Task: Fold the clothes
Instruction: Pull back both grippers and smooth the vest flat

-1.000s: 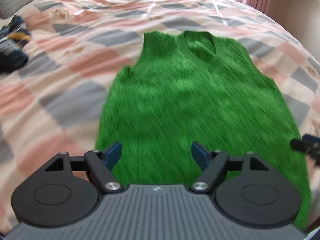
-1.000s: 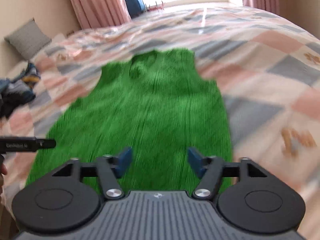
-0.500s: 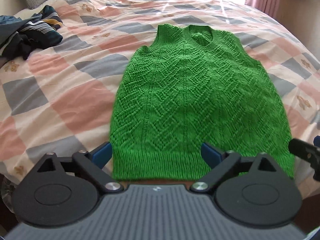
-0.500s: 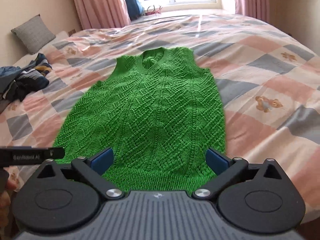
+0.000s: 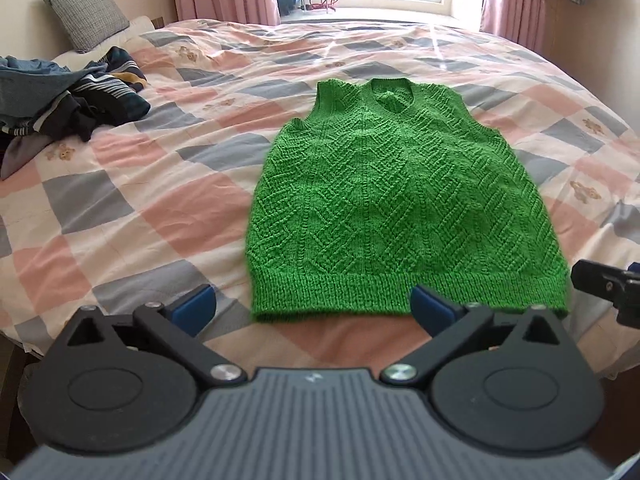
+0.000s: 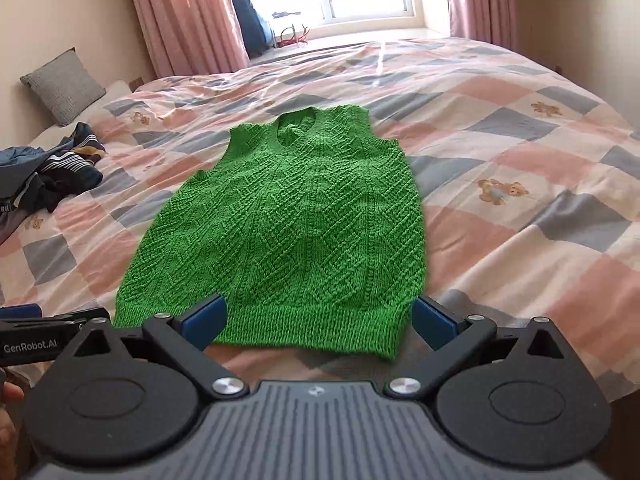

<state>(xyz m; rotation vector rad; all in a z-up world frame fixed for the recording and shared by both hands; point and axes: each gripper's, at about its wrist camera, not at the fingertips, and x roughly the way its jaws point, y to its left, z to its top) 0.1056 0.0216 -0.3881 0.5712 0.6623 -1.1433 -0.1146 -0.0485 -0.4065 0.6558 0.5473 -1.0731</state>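
Observation:
A green knitted vest (image 5: 400, 208) (image 6: 288, 232) lies flat on the checked bedcover (image 5: 160, 184), neck toward the window and ribbed hem toward the bed's near edge. My left gripper (image 5: 314, 306) hovers just short of the hem's left half. Its jaws are opening, with nothing pressed between the blue pads. My right gripper (image 6: 319, 318) hangs over the hem's right half, open, and the vest lies loose below its fingers. Each gripper's tip shows at the edge of the other's view: right gripper (image 5: 608, 288), left gripper (image 6: 40, 336).
A heap of dark striped clothes (image 5: 72, 100) (image 6: 52, 176) sits at the bed's left side near a grey pillow (image 5: 86, 12). Pink curtains and a window close off the far end. The bedcover (image 6: 520, 200) spreads out right of the vest. A hand (image 6: 6, 400) shows at lower left.
Both grippers have drawn back and upward from over the vest to its hem side, and their jaws have spread wider. The whole vest has come into view.

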